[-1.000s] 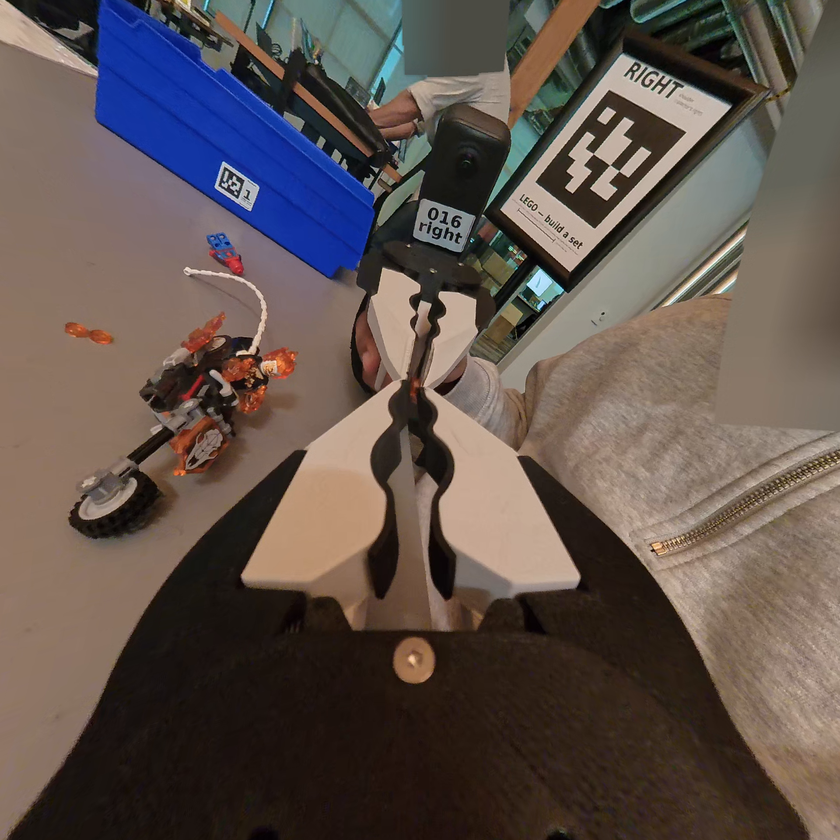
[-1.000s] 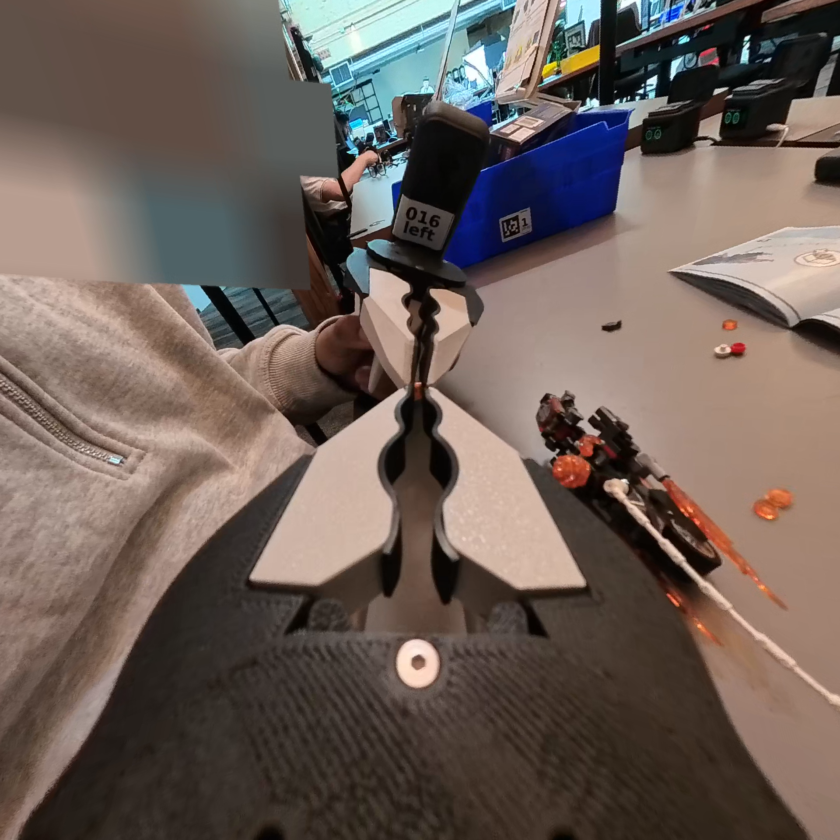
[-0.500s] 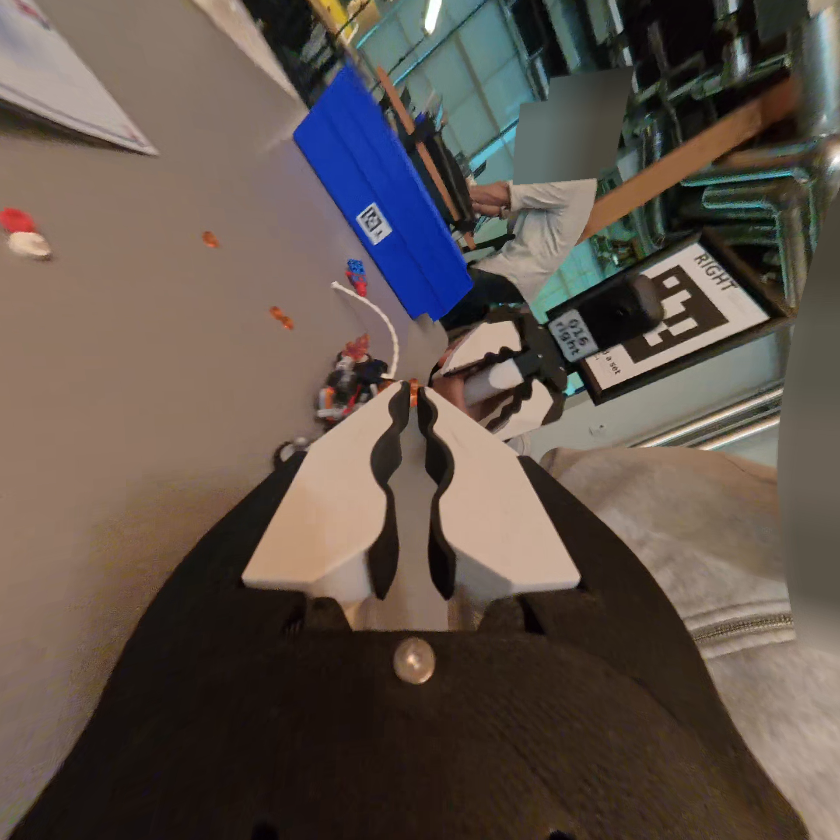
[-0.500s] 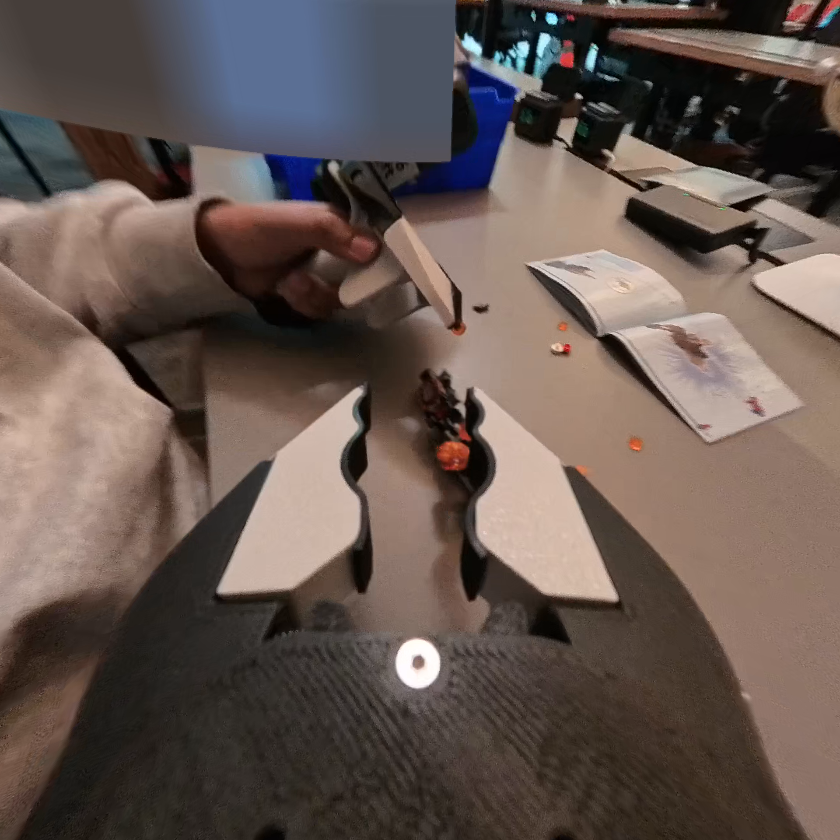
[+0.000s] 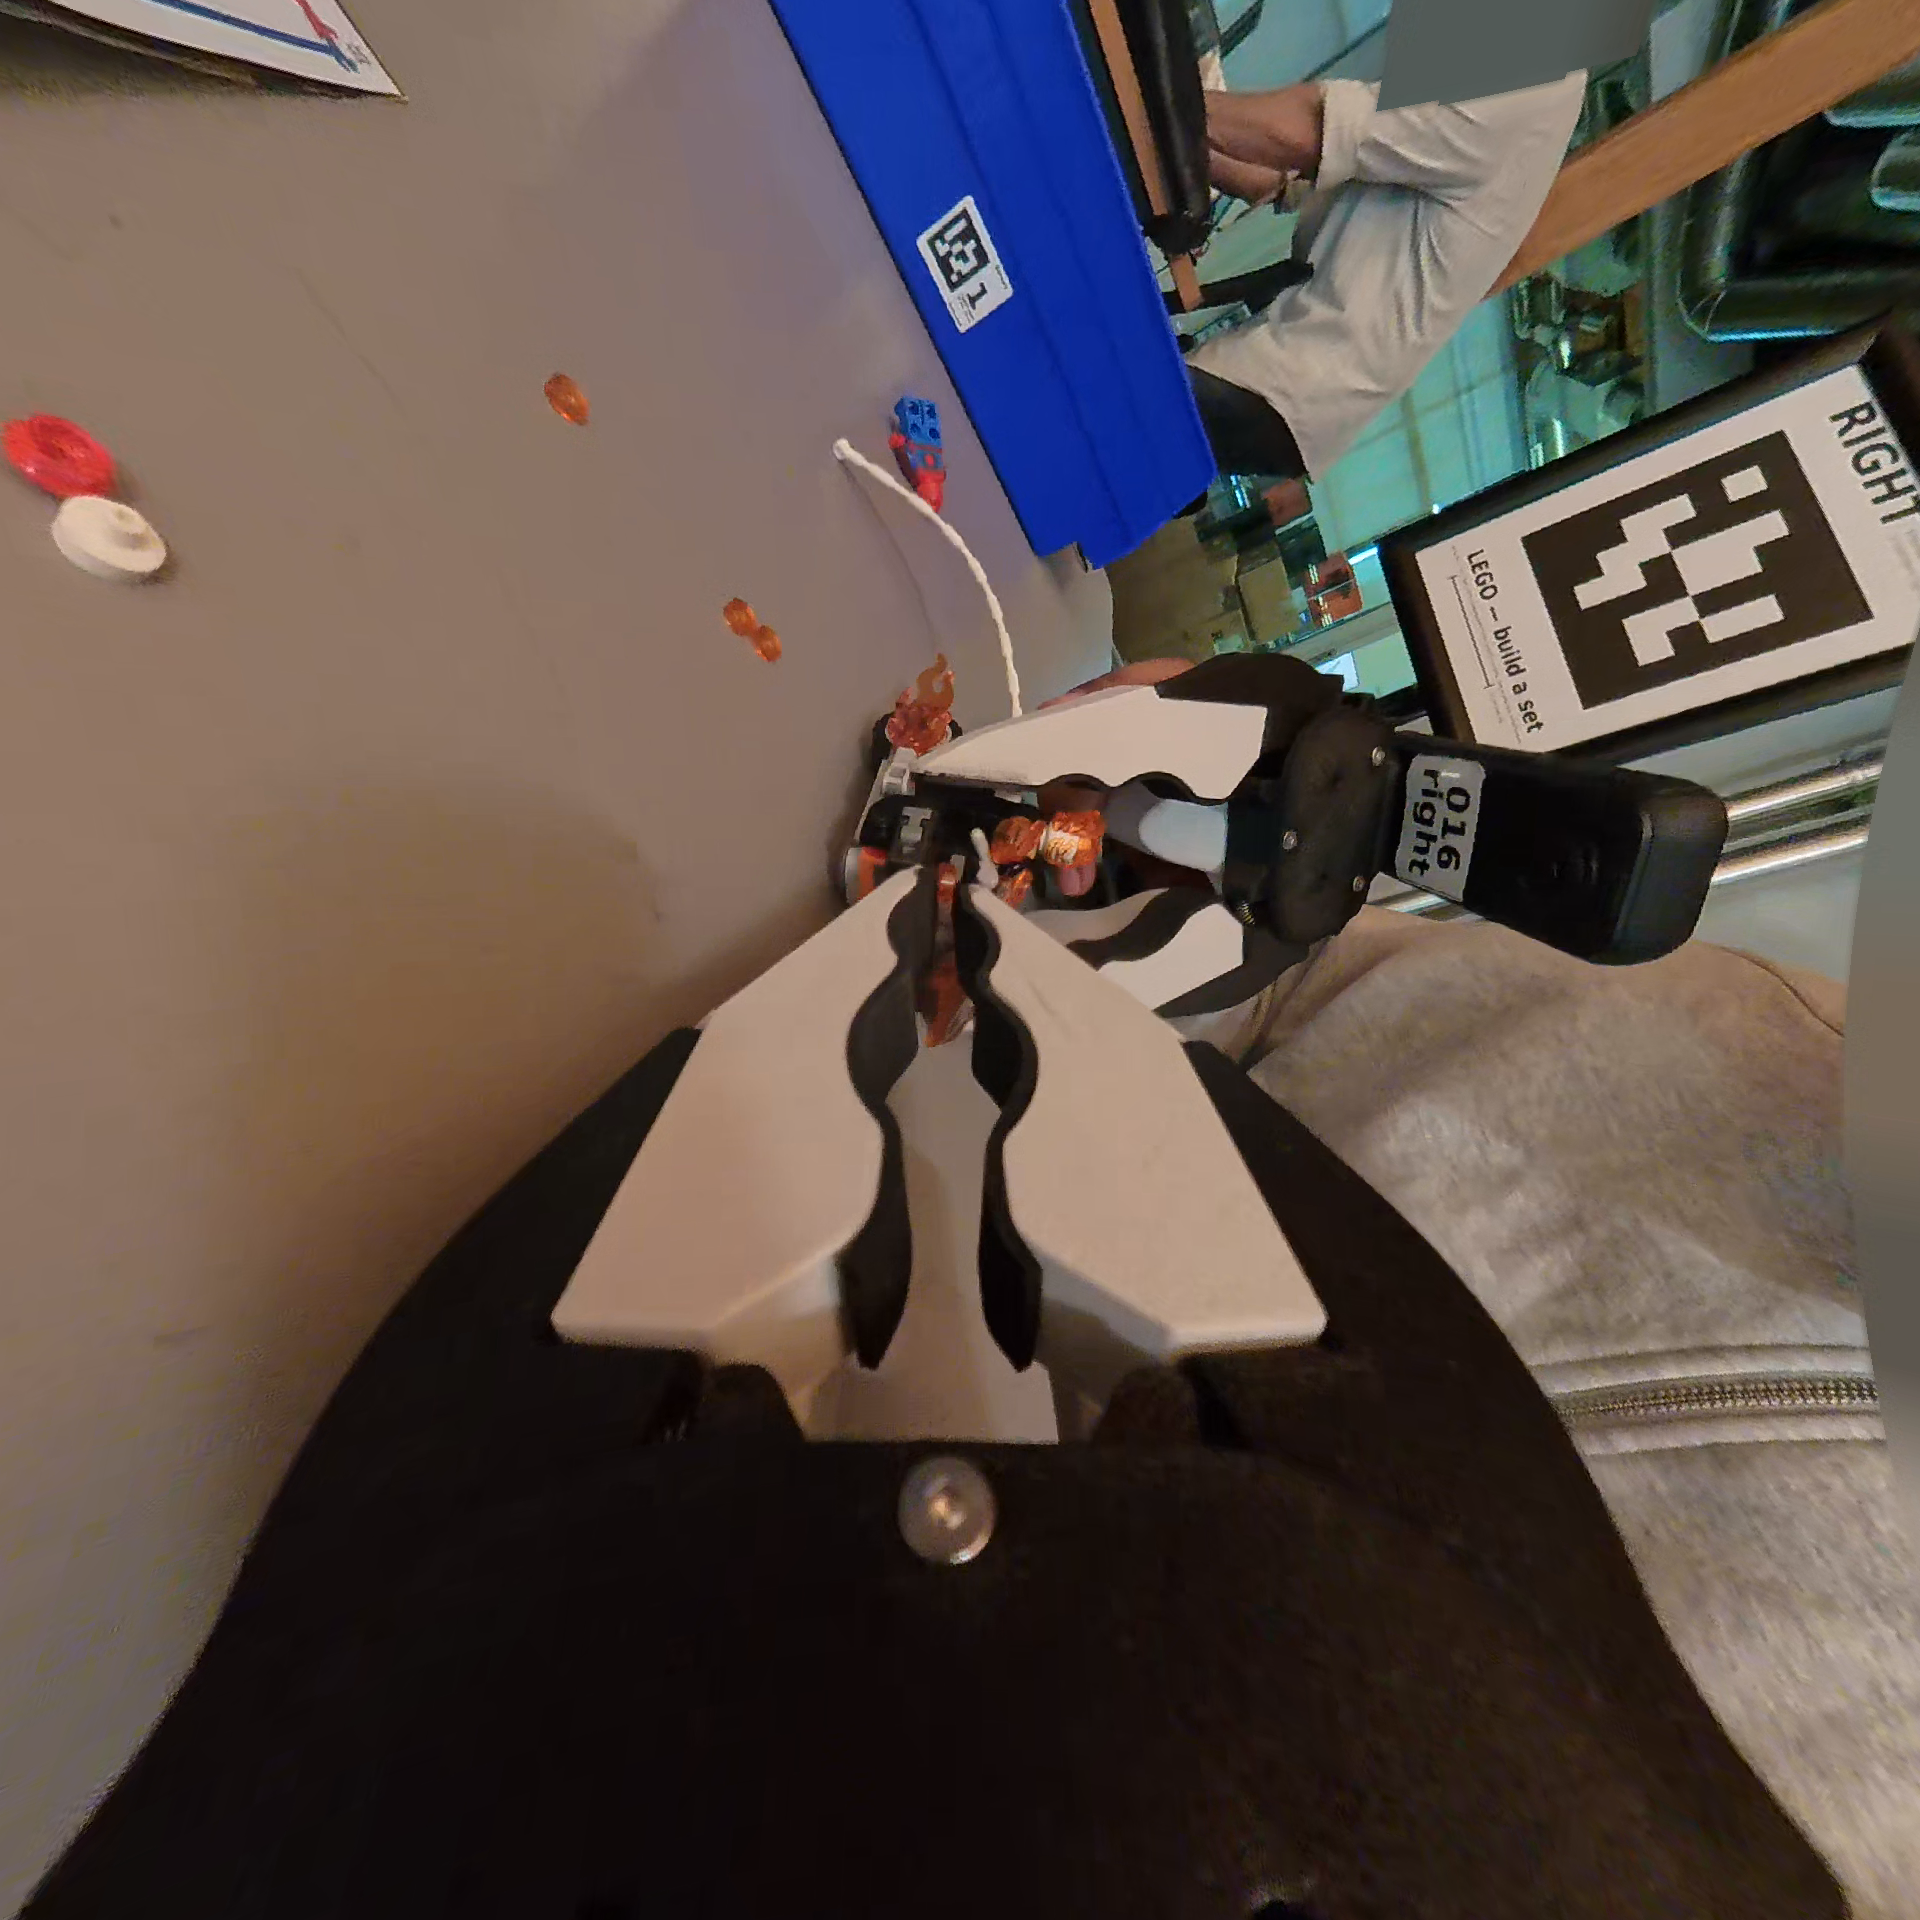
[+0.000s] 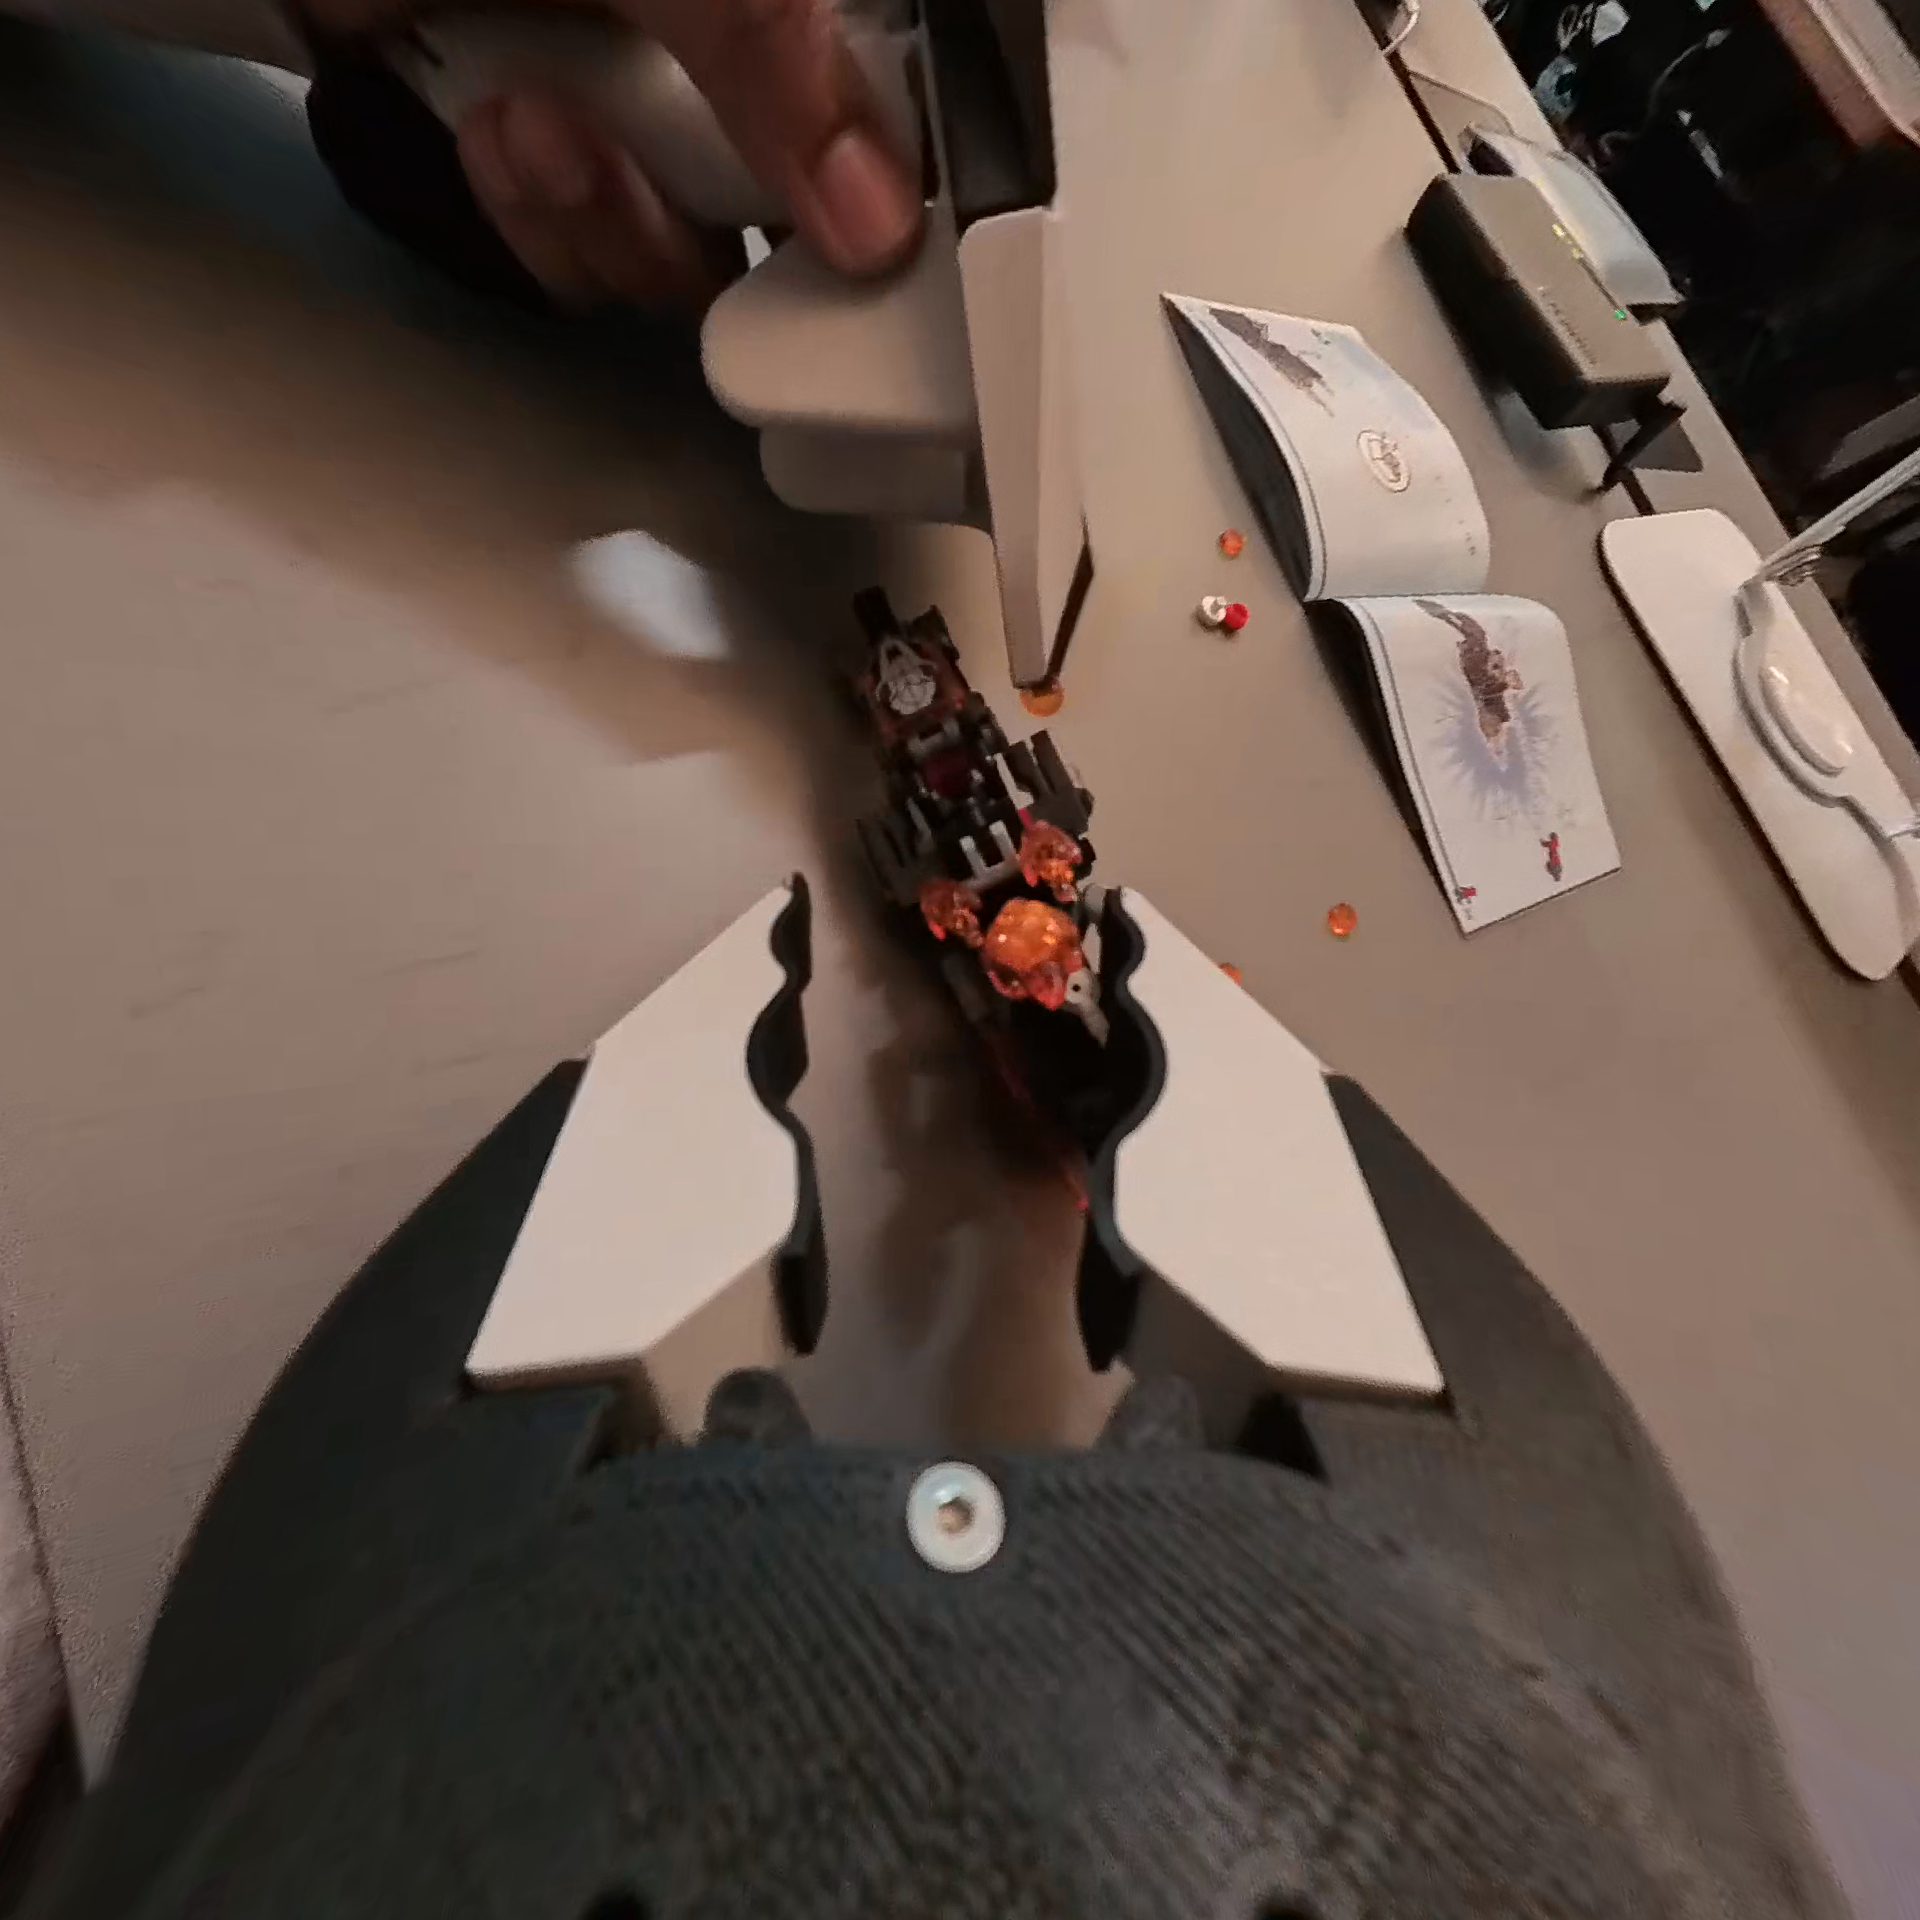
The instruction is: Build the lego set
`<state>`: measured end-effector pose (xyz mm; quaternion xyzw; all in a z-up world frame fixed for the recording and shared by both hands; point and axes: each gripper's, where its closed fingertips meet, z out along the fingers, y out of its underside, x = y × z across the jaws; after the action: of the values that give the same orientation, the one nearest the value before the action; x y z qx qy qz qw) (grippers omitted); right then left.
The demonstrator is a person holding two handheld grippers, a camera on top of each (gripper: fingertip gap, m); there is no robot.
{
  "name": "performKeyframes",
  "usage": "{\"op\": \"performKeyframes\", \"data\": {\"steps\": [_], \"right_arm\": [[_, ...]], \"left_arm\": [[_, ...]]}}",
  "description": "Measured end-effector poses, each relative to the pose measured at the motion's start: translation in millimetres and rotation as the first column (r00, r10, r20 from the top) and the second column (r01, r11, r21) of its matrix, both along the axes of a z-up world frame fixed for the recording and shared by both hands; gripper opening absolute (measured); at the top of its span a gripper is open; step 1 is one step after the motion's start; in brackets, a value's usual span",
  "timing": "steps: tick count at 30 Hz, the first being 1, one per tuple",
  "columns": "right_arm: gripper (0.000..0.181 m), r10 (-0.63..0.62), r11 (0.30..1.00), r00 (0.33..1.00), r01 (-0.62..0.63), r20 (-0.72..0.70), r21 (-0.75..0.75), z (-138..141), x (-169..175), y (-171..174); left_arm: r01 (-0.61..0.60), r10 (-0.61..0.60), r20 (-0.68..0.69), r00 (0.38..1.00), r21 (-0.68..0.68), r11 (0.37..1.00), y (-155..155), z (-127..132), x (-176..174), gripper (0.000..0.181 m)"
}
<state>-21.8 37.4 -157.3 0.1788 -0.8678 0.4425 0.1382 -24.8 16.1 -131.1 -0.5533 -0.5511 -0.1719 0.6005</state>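
A black Lego motorcycle (image 6: 956,790) with orange flame parts and a flame-headed rider lies on the grey table (image 6: 416,831). It also shows in the left wrist view (image 5: 894,821). My right gripper (image 6: 956,899) is open, its fingers on either side of the motorcycle's rear, and its right finger is close to or touching it. My left gripper (image 5: 940,894) is shut on a small orange round stud (image 6: 1041,699). It holds the stud just right of the motorcycle's front, low over the table. The left gripper (image 6: 1042,681) and the right gripper (image 5: 977,831) each show in the other's view.
An open instruction booklet (image 6: 1403,582) lies to the right. Loose orange studs (image 5: 750,629), a red round piece (image 5: 57,457) and a white one (image 5: 109,535) are scattered about. A white string (image 5: 966,561) trails toward a blue bin (image 5: 1039,260). A white pad (image 6: 1745,727) lies at the far right. My two grippers' fingertips are within a few centimetres of each other.
The grippers were tip to tip on the orange stud. The right one let go, opened and dropped over the motorcycle's rear. The left carried the stud down beside its front.
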Motion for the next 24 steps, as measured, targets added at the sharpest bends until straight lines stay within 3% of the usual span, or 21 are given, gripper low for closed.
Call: {"op": "performKeyframes", "data": {"steps": [5, 24], "right_arm": [[0.036, -0.008, 1.0, 1.0, 0.008, -0.003, -0.03, 3.9, -5.0, -0.7], [0.03, 0.005, 0.999, 0.998, -0.002, 0.062, -0.05, 6.2, -5.0, -1.7]], "left_arm": [[-0.005, 0.005, 0.01, 1.0, -0.016, 1.0, -2.6, -5.5, -1.6, 0.0], [0.064, -0.068, 0.08, 0.994, 0.048, 0.997, 3.6, -10.1, -0.7, 0.0]]}}
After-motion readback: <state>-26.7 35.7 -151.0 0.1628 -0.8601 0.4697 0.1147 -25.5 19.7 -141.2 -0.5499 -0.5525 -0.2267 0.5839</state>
